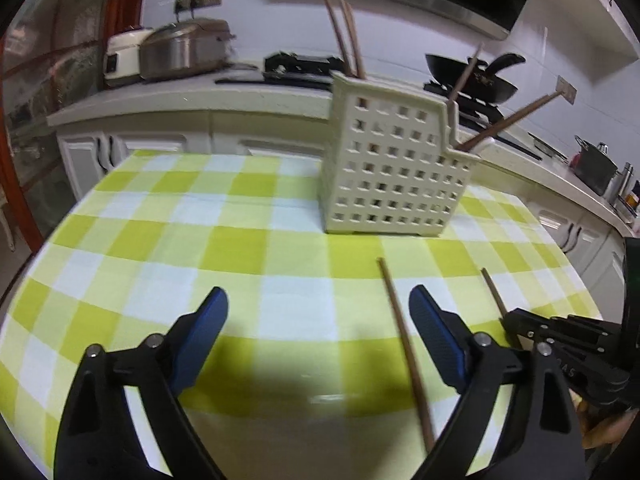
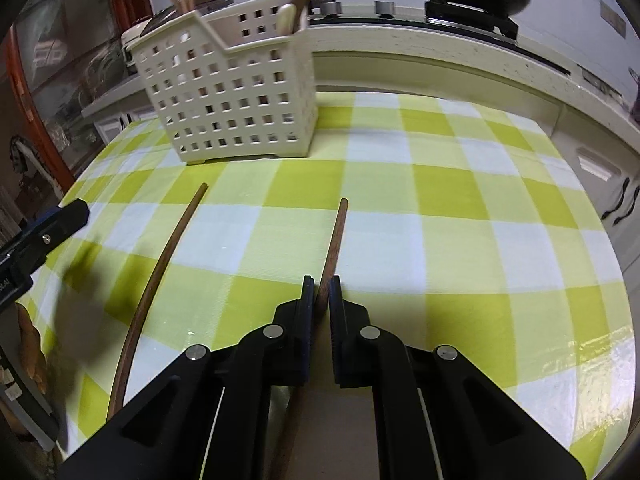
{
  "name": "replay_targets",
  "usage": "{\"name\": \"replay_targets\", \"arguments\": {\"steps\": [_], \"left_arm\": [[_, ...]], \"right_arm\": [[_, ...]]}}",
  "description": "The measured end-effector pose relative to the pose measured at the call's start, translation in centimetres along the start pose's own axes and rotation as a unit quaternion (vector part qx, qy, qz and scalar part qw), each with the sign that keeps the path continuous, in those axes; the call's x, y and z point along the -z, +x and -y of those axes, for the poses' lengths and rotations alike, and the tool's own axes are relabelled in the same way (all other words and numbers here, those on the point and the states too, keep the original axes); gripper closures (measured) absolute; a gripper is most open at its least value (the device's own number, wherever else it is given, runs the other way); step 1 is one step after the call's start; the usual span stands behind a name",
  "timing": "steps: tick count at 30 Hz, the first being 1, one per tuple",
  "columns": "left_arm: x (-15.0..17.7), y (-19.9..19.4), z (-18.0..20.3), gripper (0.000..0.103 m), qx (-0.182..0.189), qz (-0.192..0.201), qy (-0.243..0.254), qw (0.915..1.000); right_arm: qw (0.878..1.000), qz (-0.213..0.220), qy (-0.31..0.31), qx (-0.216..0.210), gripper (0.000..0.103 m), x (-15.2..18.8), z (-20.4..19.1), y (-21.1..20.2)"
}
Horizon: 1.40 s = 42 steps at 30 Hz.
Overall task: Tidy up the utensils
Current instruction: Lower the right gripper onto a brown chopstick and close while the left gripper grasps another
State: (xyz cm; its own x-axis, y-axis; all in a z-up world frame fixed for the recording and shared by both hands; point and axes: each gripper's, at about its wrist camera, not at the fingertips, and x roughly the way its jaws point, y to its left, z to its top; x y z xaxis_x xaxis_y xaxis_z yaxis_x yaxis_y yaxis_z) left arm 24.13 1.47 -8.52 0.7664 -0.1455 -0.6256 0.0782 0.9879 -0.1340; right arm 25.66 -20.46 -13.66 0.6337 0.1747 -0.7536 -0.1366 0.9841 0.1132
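Observation:
A cream perforated utensil holder stands on the green checked tablecloth; it also shows in the right wrist view. Brown chopsticks and a spoon stick out of it. My left gripper is open and empty, low over the cloth. A brown chopstick lies between its fingers, close to the right one. In the right wrist view this chopstick lies to the left. My right gripper is shut on a second chopstick, whose tip points at the holder. The right gripper shows at the right of the left wrist view.
A kitchen counter runs behind the table with a rice cooker, a black wok on a stove and a pot. White cabinets stand below it. The table edge is near on the right.

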Motion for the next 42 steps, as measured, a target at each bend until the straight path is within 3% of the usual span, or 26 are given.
{"name": "replay_targets", "arguments": {"steps": [3, 8, 14, 18, 24, 42], "left_arm": [[-0.1, 1.8, 1.7, 0.036, 0.017, -0.041, -0.003, 0.9990], [0.0, 4.0, 4.6, 0.047, 0.012, -0.065, 0.026, 0.9975], [0.5, 6.1, 6.1, 0.070, 0.002, -0.100, 0.048, 0.9938], [0.5, 6.6, 6.8, 0.076, -0.015, -0.100, 0.067, 0.9927], [0.7, 6.7, 7.6, 0.096, -0.018, -0.100, 0.087, 0.9910], [0.9, 6.6, 8.2, 0.096, -0.027, -0.100, 0.108, 0.9887]], "right_arm": [[1.000, 0.000, 0.002, -0.004, 0.096, 0.1, 0.2, 0.0], [1.000, -0.002, -0.008, -0.004, 0.096, 0.1, -0.2, -0.1], [1.000, -0.003, -0.006, -0.013, 0.096, 0.1, -0.2, 0.0], [1.000, -0.004, -0.004, -0.017, 0.096, 0.1, -0.1, 0.0], [1.000, -0.004, -0.006, -0.015, 0.096, 0.1, -0.1, 0.1], [0.998, -0.005, -0.056, 0.034, 0.095, 0.2, -2.0, 0.3]]}}
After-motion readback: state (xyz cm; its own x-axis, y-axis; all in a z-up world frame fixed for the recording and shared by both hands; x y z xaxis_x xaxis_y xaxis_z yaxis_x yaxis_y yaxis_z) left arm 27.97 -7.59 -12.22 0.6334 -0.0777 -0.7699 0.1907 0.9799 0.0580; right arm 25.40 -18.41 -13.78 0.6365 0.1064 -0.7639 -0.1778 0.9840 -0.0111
